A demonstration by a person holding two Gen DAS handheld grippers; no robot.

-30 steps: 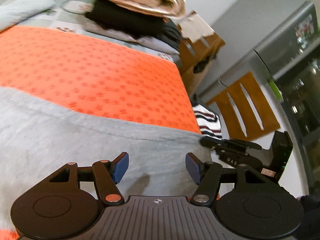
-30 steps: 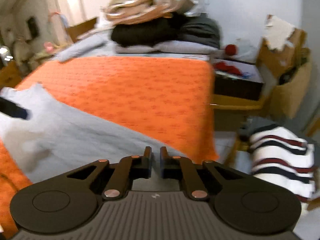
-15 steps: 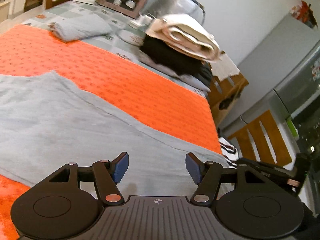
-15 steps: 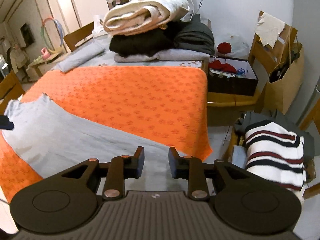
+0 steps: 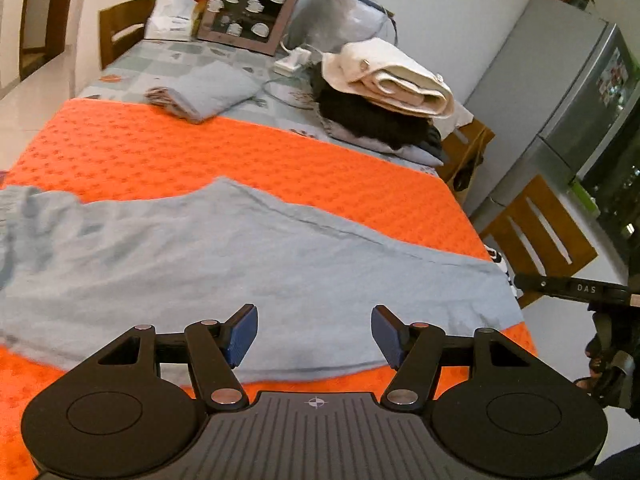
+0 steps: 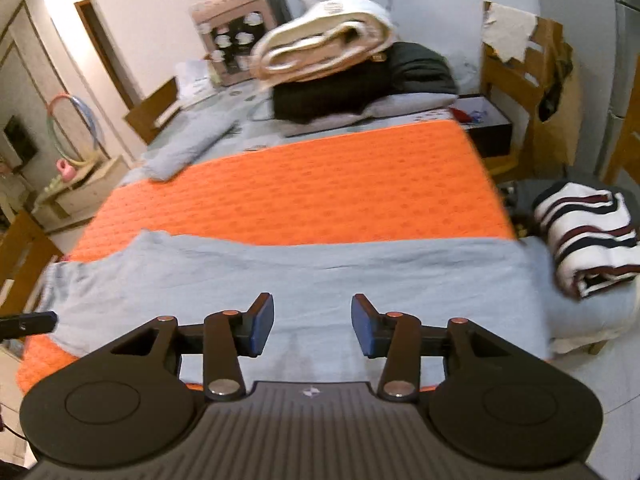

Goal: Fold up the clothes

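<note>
A: Garment position? The grey garment (image 5: 248, 256) is spread flat across the orange-covered table (image 5: 248, 160).

B: Nothing is held: left hand-held gripper (image 5: 314, 334) released, right hand-held gripper (image 6: 313, 328) opening. An edge should be pinched cleanly before folding

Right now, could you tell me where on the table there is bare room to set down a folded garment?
The orange cloth lies bare in a broad band between the spread grey garment and the folded grey item by the far clothes pile. The far end is crowded: pile, box, bag. The near edge is covered by the garment.
</note>
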